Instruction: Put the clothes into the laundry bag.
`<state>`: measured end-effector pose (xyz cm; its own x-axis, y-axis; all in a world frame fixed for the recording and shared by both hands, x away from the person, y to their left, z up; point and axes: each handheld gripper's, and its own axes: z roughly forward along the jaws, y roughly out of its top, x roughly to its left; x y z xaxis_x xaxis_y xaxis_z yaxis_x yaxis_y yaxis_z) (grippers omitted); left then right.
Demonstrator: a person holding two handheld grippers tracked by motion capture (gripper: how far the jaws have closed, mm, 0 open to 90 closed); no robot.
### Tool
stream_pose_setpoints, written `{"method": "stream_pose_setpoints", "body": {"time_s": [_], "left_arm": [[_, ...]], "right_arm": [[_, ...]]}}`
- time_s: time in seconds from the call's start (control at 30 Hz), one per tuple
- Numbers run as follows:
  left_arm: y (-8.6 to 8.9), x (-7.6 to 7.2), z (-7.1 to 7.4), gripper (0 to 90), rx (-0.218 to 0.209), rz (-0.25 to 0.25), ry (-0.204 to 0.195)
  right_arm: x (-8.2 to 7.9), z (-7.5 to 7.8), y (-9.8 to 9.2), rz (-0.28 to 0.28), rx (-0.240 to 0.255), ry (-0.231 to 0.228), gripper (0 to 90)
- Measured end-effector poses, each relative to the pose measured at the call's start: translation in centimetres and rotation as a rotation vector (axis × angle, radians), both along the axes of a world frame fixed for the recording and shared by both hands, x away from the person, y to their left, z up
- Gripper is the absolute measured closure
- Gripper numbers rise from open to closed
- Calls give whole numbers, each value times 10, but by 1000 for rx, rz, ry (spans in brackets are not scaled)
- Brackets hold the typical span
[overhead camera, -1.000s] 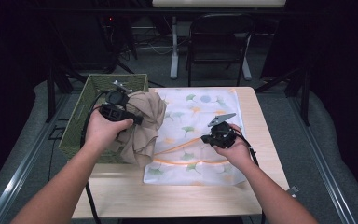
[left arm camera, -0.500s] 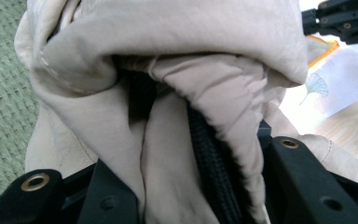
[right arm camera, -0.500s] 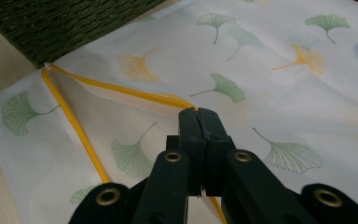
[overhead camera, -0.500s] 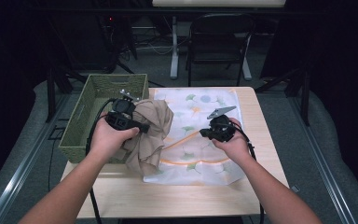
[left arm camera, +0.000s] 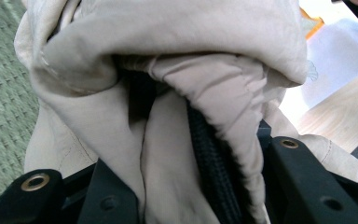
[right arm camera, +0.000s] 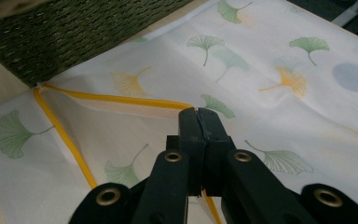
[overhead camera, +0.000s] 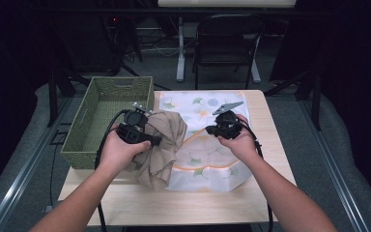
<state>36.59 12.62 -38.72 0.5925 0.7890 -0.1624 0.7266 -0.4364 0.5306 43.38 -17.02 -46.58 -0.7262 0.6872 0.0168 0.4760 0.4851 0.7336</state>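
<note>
- The left gripper [overhead camera: 134, 129] has its black jaws pinching a bunched-up tan garment [overhead camera: 162, 145]. In the left gripper view the soft cloth [left arm camera: 168, 93] bulges up between the two jaws, full of folds and creases, with a black zipper [left arm camera: 209, 158] running down the middle.
- The garment hangs in a crumpled lump from the left hand [overhead camera: 118, 152]. Its bottom end rests on the wooden table [overhead camera: 183, 203], just beside the basket, and its right side lies over the edge of the printed cloth.
- The right gripper [overhead camera: 224, 126] has its jaws pressed tight together. In the right gripper view a thin yellow edge of the printed cloth [right arm camera: 121, 100] runs in between the black tips [right arm camera: 198, 122].
- The printed cloth [overhead camera: 207, 164] is thin and white, with green and yellow fan-shaped leaves and a yellow border. It lies spread over the table, and one part is lifted a little at the right gripper.
- The basket [overhead camera: 96, 101] is green, woven and box-shaped, with a bumpy wall. It stands at the left of the table, touching the printed cloth's edge.
</note>
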Motion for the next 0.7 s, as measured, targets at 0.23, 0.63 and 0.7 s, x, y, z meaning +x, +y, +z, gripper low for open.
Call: {"method": "stream_pose_setpoints", "body": {"time_s": [0.23,0.63,0.7], "left_arm": [[-9,-5,-7,606,-15,-22,-2],[-24,-15,-20,607,-19,-67,4],[-25,-17,-21,607,-26,-65,6]], "right_arm": [[4,5,1,-11,27,4,897],[13,14,-1,-30,63,-5,898],[14,13,-1,-33,66,6,898]]}}
